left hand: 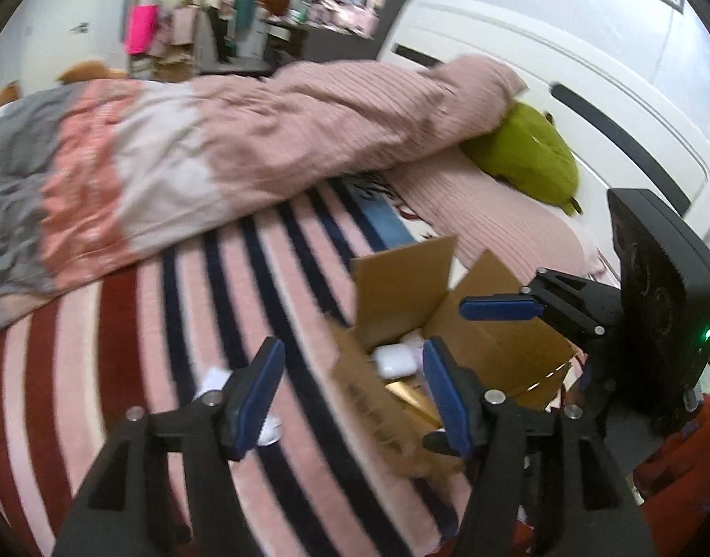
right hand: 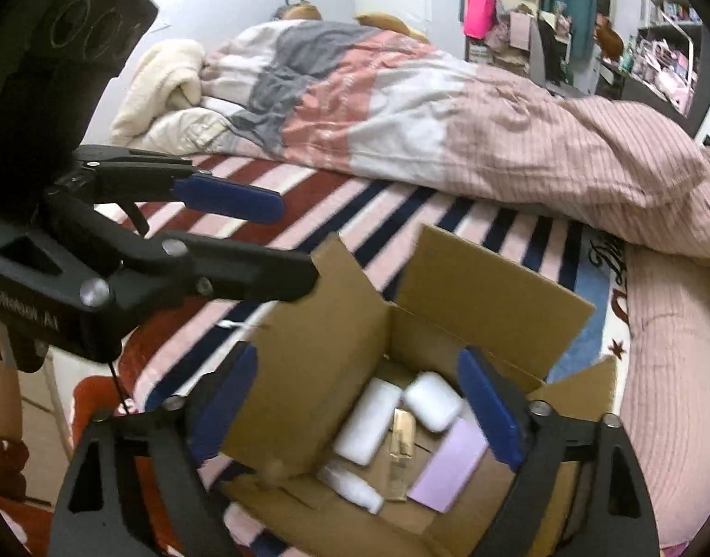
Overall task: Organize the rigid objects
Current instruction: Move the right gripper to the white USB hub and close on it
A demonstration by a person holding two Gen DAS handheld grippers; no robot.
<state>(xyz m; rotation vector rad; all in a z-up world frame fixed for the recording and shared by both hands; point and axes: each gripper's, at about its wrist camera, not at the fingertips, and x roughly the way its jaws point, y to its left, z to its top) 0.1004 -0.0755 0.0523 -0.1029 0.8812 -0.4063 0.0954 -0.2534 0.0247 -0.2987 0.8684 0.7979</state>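
An open cardboard box (right hand: 336, 352) stands on the striped bedspread; it also shows in the left wrist view (left hand: 401, 288). Inside lie a white case (right hand: 433, 400), a white block (right hand: 366, 420), a gold bottle (right hand: 401, 450), a lilac box (right hand: 448, 466) and a white bottle (right hand: 350, 485). My right gripper (right hand: 359, 411) is open and empty over the box mouth. My left gripper (left hand: 352, 394) is open and empty at the box's left side, over the bedspread. A small white object (left hand: 267, 431) lies on the bed behind its left finger.
A rumpled pink, grey and white duvet (left hand: 192, 139) covers the far half of the bed. A green plush (left hand: 526, 153) lies by the white headboard (left hand: 564, 74). A pink pillow (right hand: 670, 362) is right of the box. Cluttered shelves (right hand: 499, 14) stand behind.
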